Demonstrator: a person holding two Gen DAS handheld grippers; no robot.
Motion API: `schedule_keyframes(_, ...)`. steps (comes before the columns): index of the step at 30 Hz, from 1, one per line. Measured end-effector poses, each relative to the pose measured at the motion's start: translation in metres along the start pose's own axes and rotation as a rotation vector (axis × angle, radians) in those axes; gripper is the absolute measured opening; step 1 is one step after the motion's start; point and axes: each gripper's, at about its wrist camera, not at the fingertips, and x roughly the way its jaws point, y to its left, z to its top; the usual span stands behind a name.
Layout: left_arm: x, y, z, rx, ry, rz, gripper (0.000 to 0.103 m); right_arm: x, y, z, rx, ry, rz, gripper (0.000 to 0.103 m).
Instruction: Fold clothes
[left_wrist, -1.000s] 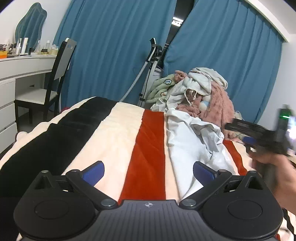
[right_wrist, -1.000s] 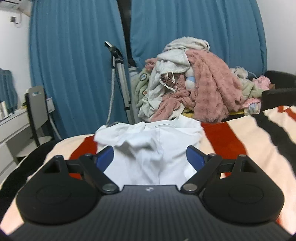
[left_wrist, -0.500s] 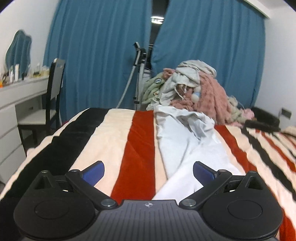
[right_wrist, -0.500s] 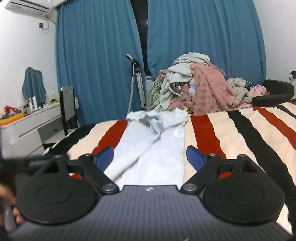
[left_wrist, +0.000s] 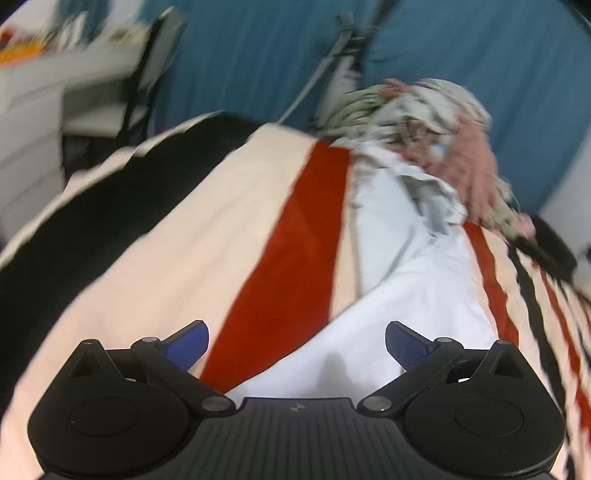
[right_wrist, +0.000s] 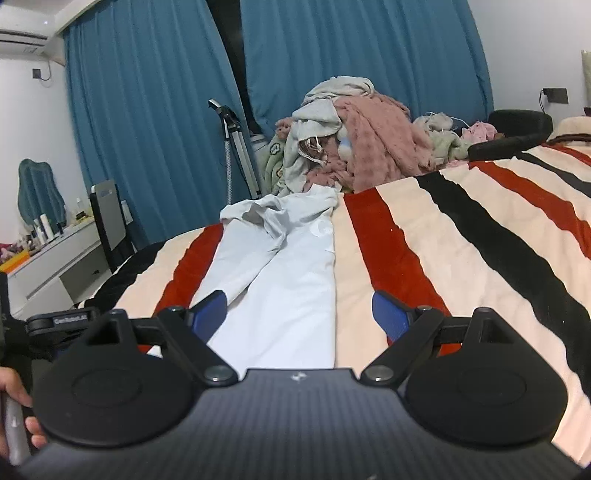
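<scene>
The left gripper (left_wrist: 295, 345) is hovering low over the striped blanket (left_wrist: 207, 236), its blue fingers (left_wrist: 188, 341) spread wide with nothing between them — the near end of a pale garment (left_wrist: 399, 295) is lying just ahead and slightly to its right. That view is blurring badly, so finer detail is lost. In the right wrist view, a hand (right_wrist: 14, 391) is showing at the far left edge, wrapping a grey handle, with part of the other tool beside it. Further right, the same white garment (right_wrist: 291, 295) is stretching lengthwise along the bed, flat near the camera and bunching into folds at its far end (a sleeve or leg, hard to say which). The right gripper (right_wrist: 299, 314) is sitting over the near end of the cloth, jaws standing well apart and gripping nothing; its left finger (right_wrist: 208, 312) is overlapping the fabric's edge, its right finger over a red stripe. Beyond the garment, a heap of clothes (right_wrist: 354, 140) — pink, grey, green — is piling up against blue curtains (right_wrist: 147, 129).
</scene>
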Motion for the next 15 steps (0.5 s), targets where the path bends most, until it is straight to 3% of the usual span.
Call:
schedule_keyframes(9, 0.01, 0.055, -0.007, -0.277, 0.116, 0.037, 0.092, 0.001, -0.002, -0.004, 0.047, 0.033, 0.035, 0.087)
schedule_keyframes(15, 0.01, 0.071, -0.012, -0.35, 0.116, 0.03, 0.089, 0.006, -0.006, -0.005, 0.072, 0.055, 0.018, 0.087)
